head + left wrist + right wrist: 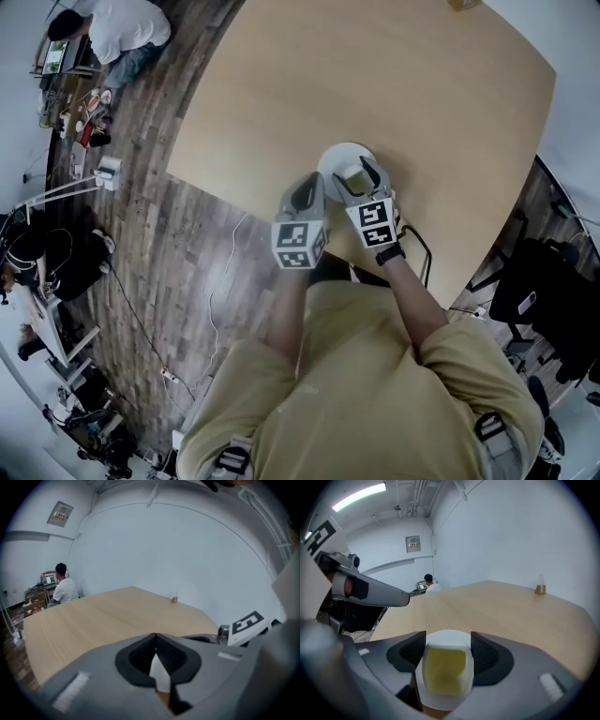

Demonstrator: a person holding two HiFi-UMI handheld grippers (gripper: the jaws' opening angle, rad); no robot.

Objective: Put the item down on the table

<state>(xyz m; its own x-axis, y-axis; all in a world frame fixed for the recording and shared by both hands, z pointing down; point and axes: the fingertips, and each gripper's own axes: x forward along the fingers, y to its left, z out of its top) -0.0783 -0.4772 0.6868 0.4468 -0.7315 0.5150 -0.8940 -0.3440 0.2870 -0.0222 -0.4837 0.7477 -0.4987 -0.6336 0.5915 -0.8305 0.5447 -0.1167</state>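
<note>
A white, square-sided cup (446, 667) of yellow-green liquid sits between the jaws of my right gripper (448, 645), which is shut on it. Under the cup lies a round white saucer (447, 636) on the light wooden table (501, 604). In the head view the cup (356, 176) and saucer (336, 157) are near the table's front edge, with my right gripper (362, 174) over them. My left gripper (310, 188) is just left of the saucer. Its jaws meet at the tips (155, 637), and a white sliver shows through the gap behind them.
A small brown item (174, 599) stands at the table's far edge (462, 4). A person (117, 33) sits at a cluttered desk beyond the table's left side. Dark chairs or bags (544, 291) stand at the right, and cables run over the wood floor (178, 272).
</note>
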